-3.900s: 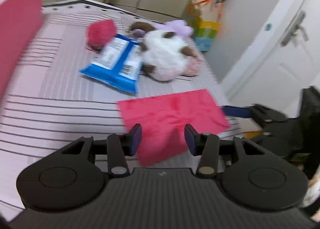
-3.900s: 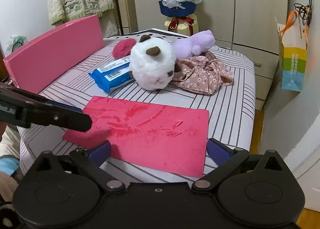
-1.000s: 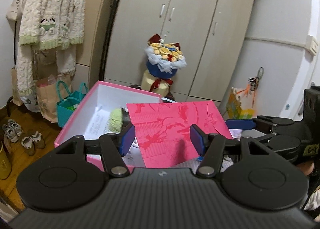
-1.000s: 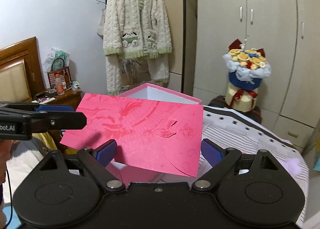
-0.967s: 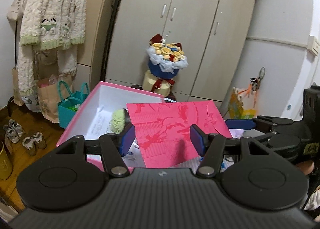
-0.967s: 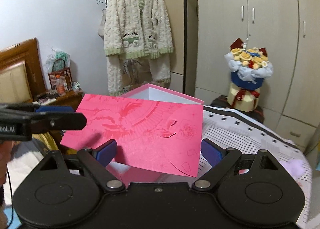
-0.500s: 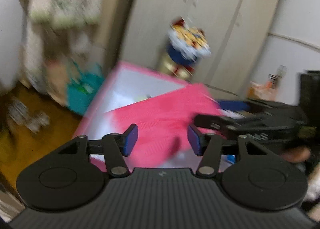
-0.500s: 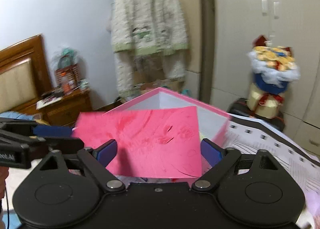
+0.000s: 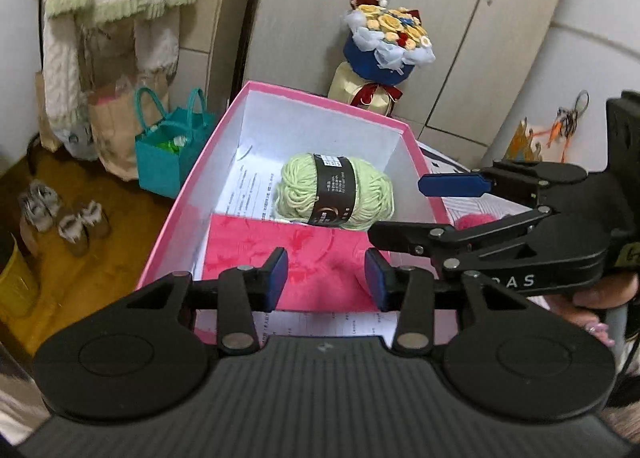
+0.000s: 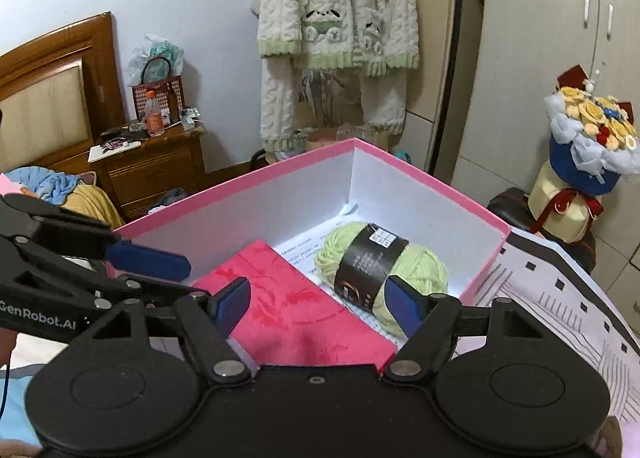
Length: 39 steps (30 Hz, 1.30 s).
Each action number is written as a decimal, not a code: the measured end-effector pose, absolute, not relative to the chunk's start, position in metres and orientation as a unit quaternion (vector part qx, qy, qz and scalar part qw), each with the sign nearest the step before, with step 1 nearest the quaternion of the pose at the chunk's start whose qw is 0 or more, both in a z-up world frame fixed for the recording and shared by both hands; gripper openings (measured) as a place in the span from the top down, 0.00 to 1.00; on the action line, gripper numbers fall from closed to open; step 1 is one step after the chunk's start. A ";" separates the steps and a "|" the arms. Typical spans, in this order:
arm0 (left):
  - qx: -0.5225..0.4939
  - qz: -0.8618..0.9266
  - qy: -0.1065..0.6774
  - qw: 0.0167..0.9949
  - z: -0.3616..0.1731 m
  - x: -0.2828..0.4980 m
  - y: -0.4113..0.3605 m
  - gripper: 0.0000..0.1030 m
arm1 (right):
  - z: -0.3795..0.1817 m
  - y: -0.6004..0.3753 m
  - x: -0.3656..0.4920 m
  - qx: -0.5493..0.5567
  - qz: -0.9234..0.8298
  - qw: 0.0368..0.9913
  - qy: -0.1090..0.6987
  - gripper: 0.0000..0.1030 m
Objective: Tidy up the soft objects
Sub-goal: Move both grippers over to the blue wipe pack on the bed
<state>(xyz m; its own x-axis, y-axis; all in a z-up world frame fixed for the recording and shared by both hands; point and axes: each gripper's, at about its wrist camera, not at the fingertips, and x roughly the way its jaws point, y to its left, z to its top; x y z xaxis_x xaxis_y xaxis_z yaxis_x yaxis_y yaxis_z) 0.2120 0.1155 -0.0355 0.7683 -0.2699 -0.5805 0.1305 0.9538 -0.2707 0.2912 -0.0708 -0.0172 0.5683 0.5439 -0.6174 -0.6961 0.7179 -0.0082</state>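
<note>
Left wrist view shows our left gripper (image 9: 326,272) with its jaws parted over the pink box (image 9: 192,197), holding nothing. Between the blue pads we see the pink cloth (image 9: 300,258) lying flat on the floor of the box, at its near end. Just behind it, touching or nearly touching its far edge, sits the green yarn skein (image 9: 336,197) with its black band, resting on printed paper. A second ago the cloth was up in the air, spread between both grippers in front of the box; now it is down inside and neither tool has hold of it.

From the right wrist view, our right gripper (image 10: 318,304) also has its jaws wide apart and empty above the cloth (image 10: 296,310), with the skein (image 10: 380,262) to the right of the cloth in the same box (image 10: 440,185). The left gripper (image 10: 160,270) reaches in from the left edge, its pads apart just over the box's near corner. In the left view the right gripper (image 9: 420,209) comes in from the right, one pad above the box's right wall.

Half a second ago both views were blurred with motion; now they are sharp. Beyond the box stand the bouquet (image 9: 386,41) and the hanging cream cardigan (image 10: 340,5).
</note>
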 end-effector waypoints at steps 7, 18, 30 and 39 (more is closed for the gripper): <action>-0.047 -0.117 0.308 0.943 -0.002 0.187 0.108 0.60 | -0.001 -0.089 0.270 -0.110 0.339 0.879 0.316 0.24; -0.004 -0.177 0.278 0.944 0.039 0.137 0.089 0.51 | 0.044 -0.167 0.196 -0.067 0.330 0.894 0.296 0.24; 0.041 -0.260 0.290 0.920 0.042 0.102 0.033 0.43 | 0.023 -0.253 0.133 -0.034 0.264 0.914 0.305 0.21; 0.078 -0.313 0.310 0.894 0.035 0.104 -0.026 0.37 | 0.000 -0.282 0.109 -0.042 0.254 0.918 0.301 0.18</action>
<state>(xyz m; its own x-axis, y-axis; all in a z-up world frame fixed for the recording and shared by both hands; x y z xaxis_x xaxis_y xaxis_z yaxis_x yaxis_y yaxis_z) 0.1036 -0.0257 0.0346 0.6122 -0.5111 -0.6033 0.6076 0.7923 -0.0546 0.1094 -0.2819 -0.0002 0.6891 0.4413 -0.5748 -0.4920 0.8673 0.0759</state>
